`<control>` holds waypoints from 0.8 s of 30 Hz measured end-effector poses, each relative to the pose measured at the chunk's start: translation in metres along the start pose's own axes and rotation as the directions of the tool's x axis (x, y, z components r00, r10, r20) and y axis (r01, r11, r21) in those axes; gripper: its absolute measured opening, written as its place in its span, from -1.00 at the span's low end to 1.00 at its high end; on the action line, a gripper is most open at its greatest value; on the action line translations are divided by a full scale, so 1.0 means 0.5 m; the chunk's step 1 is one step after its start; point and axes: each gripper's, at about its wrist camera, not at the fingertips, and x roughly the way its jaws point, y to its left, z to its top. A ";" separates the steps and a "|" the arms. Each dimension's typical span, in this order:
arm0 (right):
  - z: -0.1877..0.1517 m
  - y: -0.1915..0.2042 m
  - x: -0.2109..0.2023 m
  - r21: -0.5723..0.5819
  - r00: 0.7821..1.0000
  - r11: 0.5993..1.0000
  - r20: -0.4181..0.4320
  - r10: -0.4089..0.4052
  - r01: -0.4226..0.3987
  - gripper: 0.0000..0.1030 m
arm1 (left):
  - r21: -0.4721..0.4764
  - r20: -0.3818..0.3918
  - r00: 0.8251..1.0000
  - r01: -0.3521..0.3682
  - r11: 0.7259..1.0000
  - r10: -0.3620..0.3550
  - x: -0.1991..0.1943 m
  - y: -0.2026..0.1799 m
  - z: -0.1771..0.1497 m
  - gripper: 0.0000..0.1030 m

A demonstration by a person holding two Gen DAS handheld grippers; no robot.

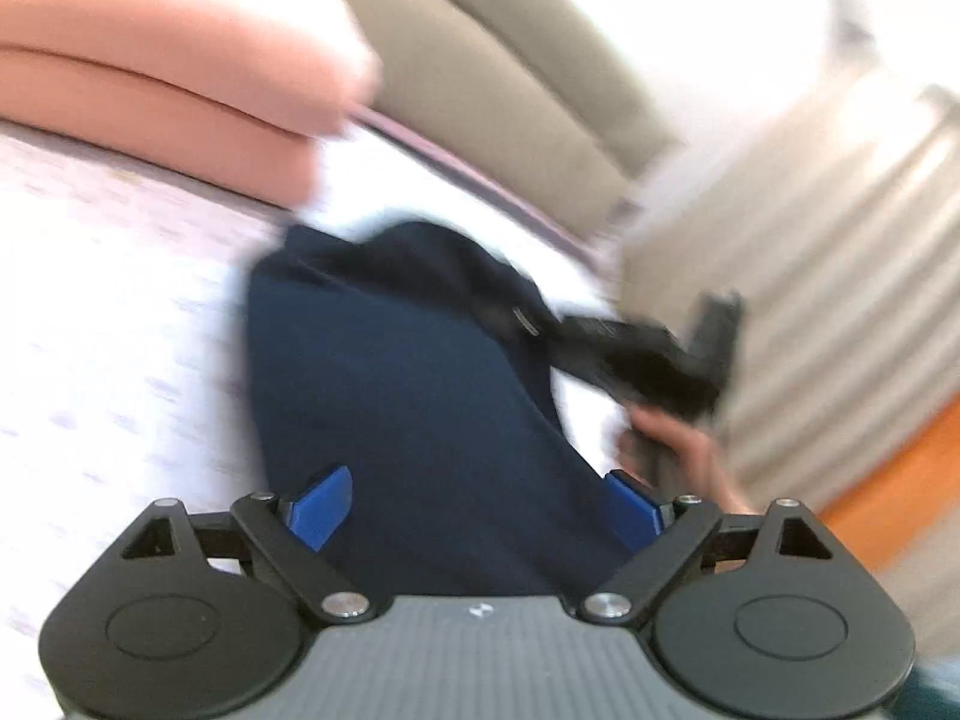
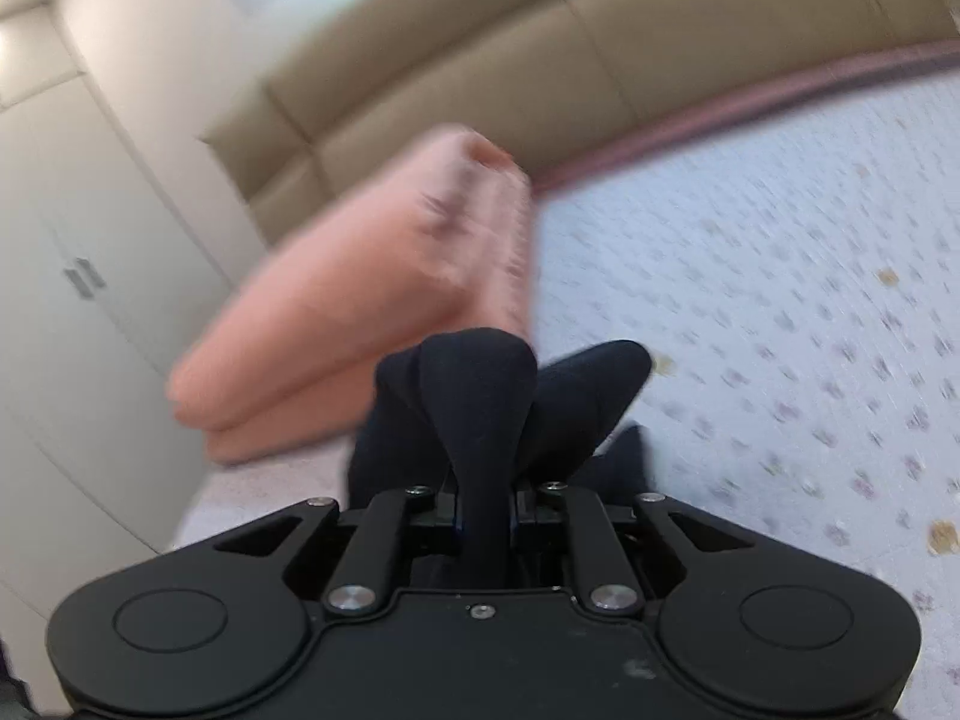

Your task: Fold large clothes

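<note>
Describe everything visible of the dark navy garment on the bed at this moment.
The navy garment is a plain, soft, knit-looking dark blue cloth, lying partly flat on the pale flowered bedsheet, in front of a folded pink blanket. In the left wrist view it spreads between the open left claw, whose blue fingers do not press it. In the right wrist view a bunched fold rises out of the right claw, which is shut on it. Its full shape is hidden and blurred.

Bright daylight, seemingly from the upper right of the left wrist view, washes out the patterned bedsheet. Both views are smeared by motion blur and bowed at the edges by the fisheye lens, with dark corners. Shadows are soft and faint.
</note>
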 end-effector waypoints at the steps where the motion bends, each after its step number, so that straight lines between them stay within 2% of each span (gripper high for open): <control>1: -0.009 -0.022 0.021 0.028 0.999 1.000 -0.047 -0.002 0.003 -0.54 | 0.011 -0.017 0.998 -0.066 0.998 0.066 0.019 0.016 0.000 0.77; 2: -0.023 -0.050 0.037 0.083 0.996 0.996 -0.087 0.015 -0.007 -0.42 | 0.013 -0.059 0.991 -0.119 0.993 0.120 0.047 0.033 0.000 0.75; 3: -0.033 -0.071 0.042 0.141 0.994 0.990 -0.099 0.046 -0.032 -0.13 | 0.005 -0.114 0.984 -0.139 0.990 0.138 0.075 0.048 -0.007 0.73; 4: -0.047 -0.093 0.041 0.209 0.991 0.975 -0.099 0.093 -0.070 0.17 | -0.028 -0.158 0.981 -0.119 0.992 0.113 0.097 0.068 -0.020 0.75; 5: -0.062 -0.115 0.034 0.275 0.983 0.954 -0.101 0.153 -0.120 0.30 | -0.074 -0.191 0.979 -0.092 0.993 0.077 0.116 0.082 -0.029 0.76; 6: -0.075 -0.125 0.023 0.308 0.973 0.937 -0.104 0.206 -0.166 0.55 | -0.104 -0.220 0.974 -0.070 0.992 0.045 0.134 0.095 -0.034 0.77; 7: -0.087 -0.133 0.012 0.325 0.960 0.922 -0.110 0.257 -0.210 0.66 | -0.105 -0.241 0.970 -0.054 0.993 0.027 0.148 0.097 -0.041 0.77; 10: -0.135 -0.118 -0.026 0.315 0.909 0.899 -0.187 0.373 -0.304 0.66 | 0.044 -0.244 0.966 -0.079 0.996 0.087 0.156 0.066 -0.077 0.79; 11: -0.151 -0.108 -0.032 0.286 0.905 0.910 -0.218 0.366 -0.299 0.66 | 0.077 -0.248 0.963 -0.091 0.993 0.107 0.160 0.056 -0.077 0.80; 12: -0.160 -0.099 -0.038 0.251 0.911 0.926 -0.231 0.341 -0.283 0.66 | 0.089 -0.251 0.961 -0.099 0.991 0.118 0.179 0.030 -0.084 0.80; 14: -0.174 -0.070 -0.055 0.178 0.940 0.954 -0.204 0.274 -0.240 0.11 | 0.086 -0.260 0.956 -0.118 0.989 0.137 0.175 0.022 -0.077 0.75; 15: -0.174 -0.060 -0.065 0.163 0.955 0.964 -0.176 0.239 -0.211 -0.40 | 0.085 -0.264 0.954 -0.123 0.989 0.141 0.185 0.007 -0.079 0.71; 17: -0.162 -0.042 -0.111 0.152 0.961 0.955 -0.067 0.267 -0.255 -0.50 | 0.062 -0.260 0.956 -0.127 0.990 0.139 0.152 -0.001 -0.063 0.71; 19: -0.139 -0.030 -0.164 0.111 0.958 0.952 0.032 0.284 -0.286 -0.63 | 0.036 -0.233 0.967 -0.094 0.995 0.100 0.117 -0.003 -0.048 0.75; 20: -0.127 -0.027 -0.188 0.080 0.963 0.961 0.063 0.261 -0.266 -0.67 | 0.045 -0.206 0.976 -0.068 0.997 0.075 0.103 -0.009 -0.037 0.81; 22: -0.118 -0.034 -0.192 0.049 0.975 0.974 0.037 0.221 -0.223 -0.68 | 0.075 -0.168 0.983 -0.061 0.995 0.073 0.097 -0.013 -0.023 0.95; 24: -0.132 -0.053 -0.163 0.059 0.985 0.984 -0.021 0.172 -0.171 -0.71 | 0.042 -0.197 0.975 -0.096 0.994 0.103 0.126 0.003 -0.012 0.89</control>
